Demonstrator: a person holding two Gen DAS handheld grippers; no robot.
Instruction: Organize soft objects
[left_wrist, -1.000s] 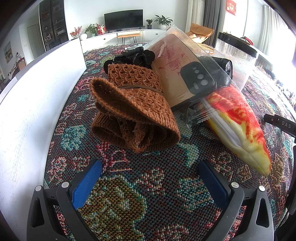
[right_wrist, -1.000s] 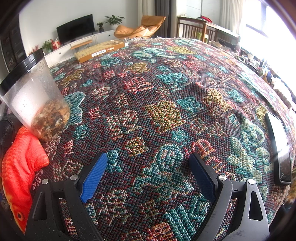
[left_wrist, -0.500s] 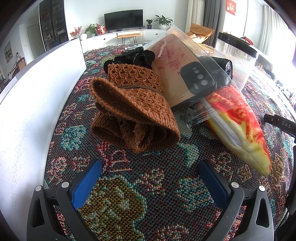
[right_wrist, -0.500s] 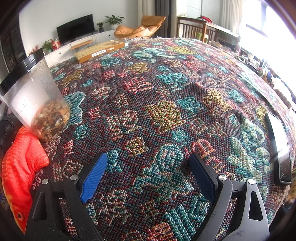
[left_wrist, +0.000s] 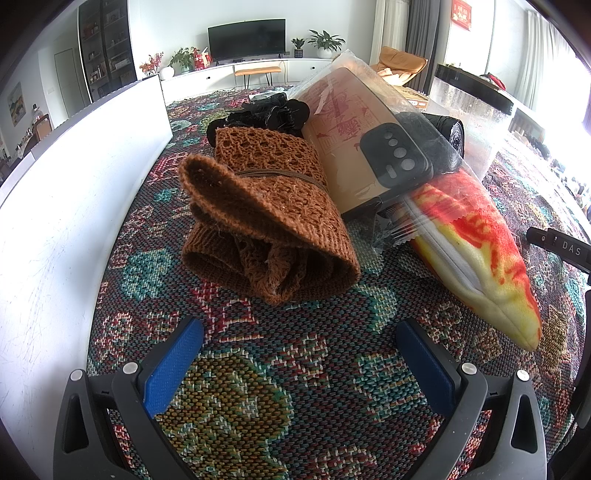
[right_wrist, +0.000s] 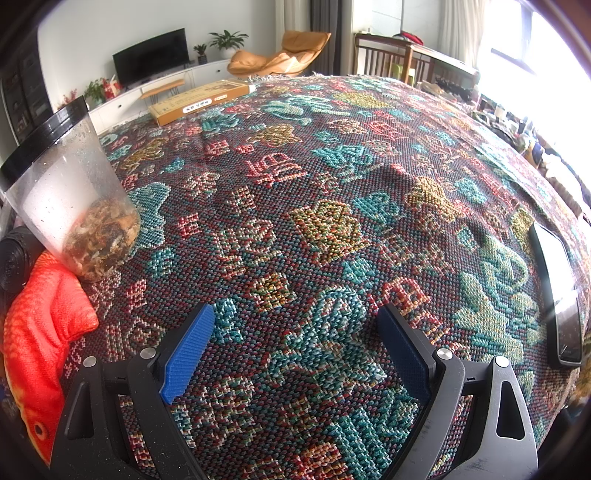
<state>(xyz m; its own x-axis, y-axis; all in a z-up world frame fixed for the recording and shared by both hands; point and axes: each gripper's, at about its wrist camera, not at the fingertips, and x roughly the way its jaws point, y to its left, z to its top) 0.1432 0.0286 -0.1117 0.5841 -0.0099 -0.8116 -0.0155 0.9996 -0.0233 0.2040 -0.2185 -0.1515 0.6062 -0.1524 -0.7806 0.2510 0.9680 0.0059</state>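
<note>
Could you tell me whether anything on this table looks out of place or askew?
Yes. A phone case in a clear packet lies tilted, propped across the brown knitted piece and the fish-shaped plush. Hard items sit jumbled with soft ones. The plastic jar stands upright; nothing is spilled.

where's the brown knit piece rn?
Left wrist view, centre: brown knit piece lies ahead of the open left claw, between the white panel and the plush fish.
</note>
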